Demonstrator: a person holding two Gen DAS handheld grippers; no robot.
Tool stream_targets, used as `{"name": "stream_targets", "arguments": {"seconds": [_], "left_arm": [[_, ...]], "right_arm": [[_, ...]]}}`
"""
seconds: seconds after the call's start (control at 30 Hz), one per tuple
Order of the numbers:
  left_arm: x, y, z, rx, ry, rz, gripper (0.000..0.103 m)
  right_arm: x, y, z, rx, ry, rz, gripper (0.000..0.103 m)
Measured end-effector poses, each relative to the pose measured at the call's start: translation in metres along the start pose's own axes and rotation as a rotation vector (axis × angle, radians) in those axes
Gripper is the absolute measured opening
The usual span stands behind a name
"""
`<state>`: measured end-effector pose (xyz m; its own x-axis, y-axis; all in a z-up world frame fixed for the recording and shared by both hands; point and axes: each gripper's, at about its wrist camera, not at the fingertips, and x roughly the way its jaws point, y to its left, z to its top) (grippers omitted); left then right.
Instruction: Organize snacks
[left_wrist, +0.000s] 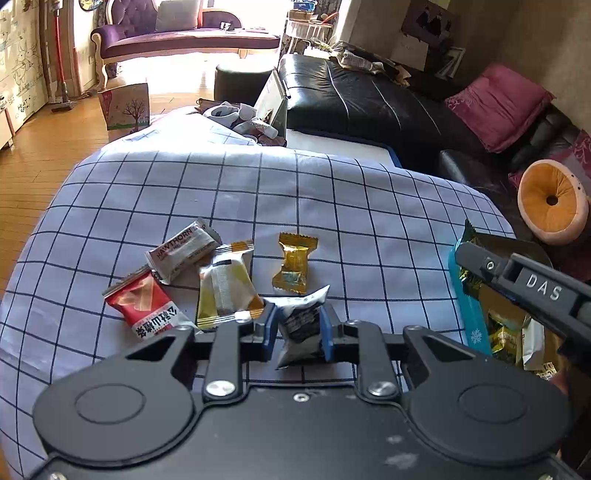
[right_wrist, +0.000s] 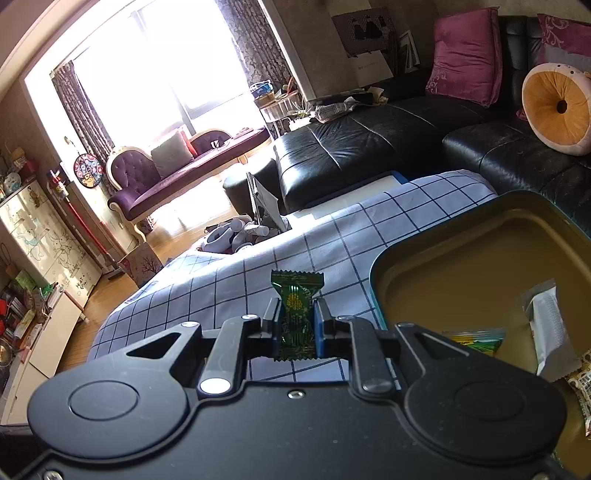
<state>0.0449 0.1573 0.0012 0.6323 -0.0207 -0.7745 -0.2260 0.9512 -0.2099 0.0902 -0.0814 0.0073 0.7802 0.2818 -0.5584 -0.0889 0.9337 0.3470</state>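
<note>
My left gripper is shut on a dark silver-edged snack packet, held just above the checked cloth. Ahead of it on the cloth lie a red packet, a white hawthorn packet, a yellow-and-silver packet and a gold candy. My right gripper is shut on a green candy packet, left of the teal tin. The tin holds a white packet and a green-yellow packet. In the left wrist view the right gripper's body hangs over the tin.
A black leather sofa with pink cushions and a round orange cushion stands behind the table. White shoes and an open box sit beyond the far table edge. Wooden floor lies to the left.
</note>
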Motion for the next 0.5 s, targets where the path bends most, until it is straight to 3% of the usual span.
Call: {"name": "stream_targets", "arguments": {"seconds": [0.17,0.23,0.3,0.5], "left_arm": [[-0.010,0.018,0.005,-0.040,0.000,-0.012,0.027],[-0.010,0.027,0.006,-0.067,0.006,-0.014,0.036],[-0.010,0.034,0.006,-0.075,0.016,-0.008,0.040],[0.001,0.034,0.003,-0.080,0.050,0.007,0.042]], "right_arm": [[0.004,0.007,-0.003,-0.025,0.012,-0.001,0.026],[0.004,0.008,-0.004,-0.033,0.015,-0.002,0.026],[0.005,0.008,-0.004,-0.042,0.019,-0.007,0.026],[0.006,0.008,-0.004,-0.036,0.024,-0.007,0.026]]}}
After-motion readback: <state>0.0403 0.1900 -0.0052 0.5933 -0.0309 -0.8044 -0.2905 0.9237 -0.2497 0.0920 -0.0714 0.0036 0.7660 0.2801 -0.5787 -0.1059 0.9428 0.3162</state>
